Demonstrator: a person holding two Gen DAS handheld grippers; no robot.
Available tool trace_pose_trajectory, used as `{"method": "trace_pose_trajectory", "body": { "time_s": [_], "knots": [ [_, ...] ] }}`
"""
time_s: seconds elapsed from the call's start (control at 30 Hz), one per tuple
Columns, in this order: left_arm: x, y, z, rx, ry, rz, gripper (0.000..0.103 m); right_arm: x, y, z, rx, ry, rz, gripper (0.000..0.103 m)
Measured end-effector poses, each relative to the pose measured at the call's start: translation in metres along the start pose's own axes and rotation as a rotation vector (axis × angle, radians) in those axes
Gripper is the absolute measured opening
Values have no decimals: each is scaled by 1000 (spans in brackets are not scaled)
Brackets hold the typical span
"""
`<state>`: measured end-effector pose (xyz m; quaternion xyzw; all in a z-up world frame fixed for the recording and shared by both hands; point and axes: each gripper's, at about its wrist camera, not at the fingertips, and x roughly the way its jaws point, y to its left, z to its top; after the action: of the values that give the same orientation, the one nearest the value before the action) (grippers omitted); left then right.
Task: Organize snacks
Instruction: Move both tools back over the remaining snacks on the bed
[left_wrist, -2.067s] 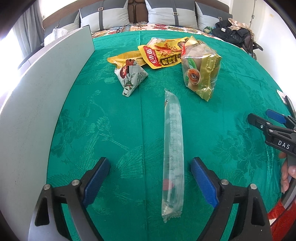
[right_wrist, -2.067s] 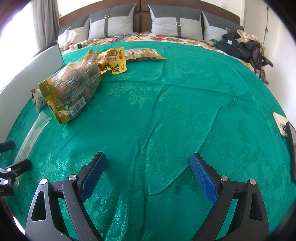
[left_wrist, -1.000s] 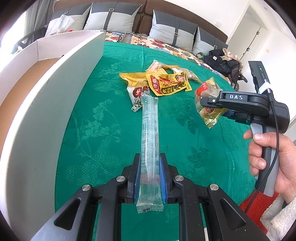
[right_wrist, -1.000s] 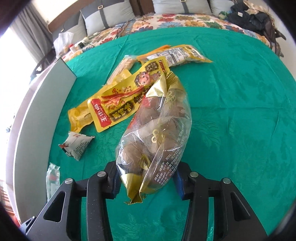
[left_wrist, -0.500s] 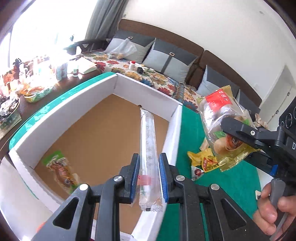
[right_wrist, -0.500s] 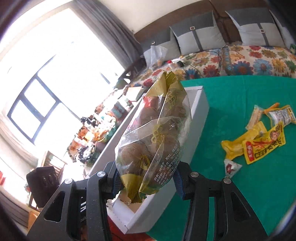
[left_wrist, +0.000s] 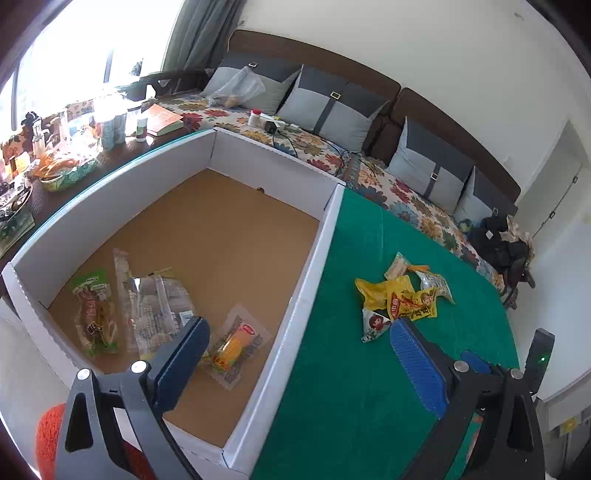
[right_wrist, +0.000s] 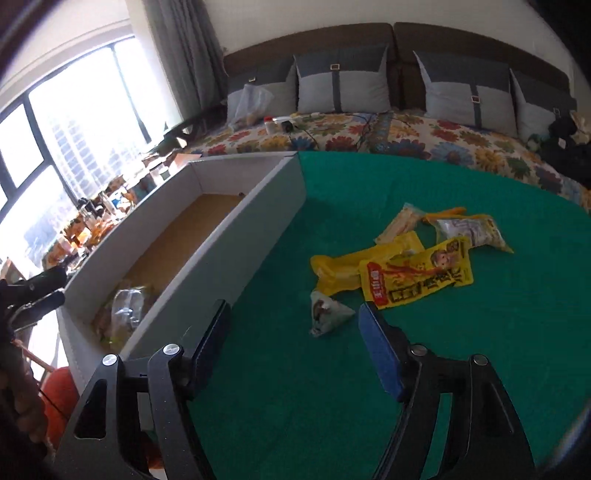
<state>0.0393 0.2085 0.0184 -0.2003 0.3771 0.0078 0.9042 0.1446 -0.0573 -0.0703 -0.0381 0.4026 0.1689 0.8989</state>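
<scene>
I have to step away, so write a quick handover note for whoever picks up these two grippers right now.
Left gripper: open, holding nothing, above the box's right wall.
Right gripper: open, holding nothing, over the green tablecloth.
In the white cardboard box: long clear tube pack, clear bag of brown round snacks, green-topped packet, clear packet with a yellow snack.
Left on the cloth: small white triangular packet, yellow flat pouch with a cartoon figure, plain yellow pouch, silvery bag, pale stick pack.
Next: probably the triangular packet, closest to the right gripper.
</scene>
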Motion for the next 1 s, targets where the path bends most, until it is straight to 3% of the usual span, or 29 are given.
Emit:
{"method": "trace_pose_trajectory", "body": {
  "time_s": [0.1,0.17,0.3,0.57,0.8,1.0],
  "knots": [
    [36,-53,-32,122,118,-55,98,8,-64,-54,17,74,-144,75],
    [64,-82,-59,184,191,-84,98,0,-98,-78,61,60,-206,75],
    [121,-118,-104,322,296,-37,97,-14,-137,-100,132,27,-264,75],
    [176,-138,-120,456,251,90,98,3,-148,-85,106,26,-299,75],
    [184,-134,-118,471,203,71,103,13,-162,-90,156,70,-255,76],
    [186,-134,-118,472,201,71,103,16,-166,-93,190,62,-260,87]
  ]
}}
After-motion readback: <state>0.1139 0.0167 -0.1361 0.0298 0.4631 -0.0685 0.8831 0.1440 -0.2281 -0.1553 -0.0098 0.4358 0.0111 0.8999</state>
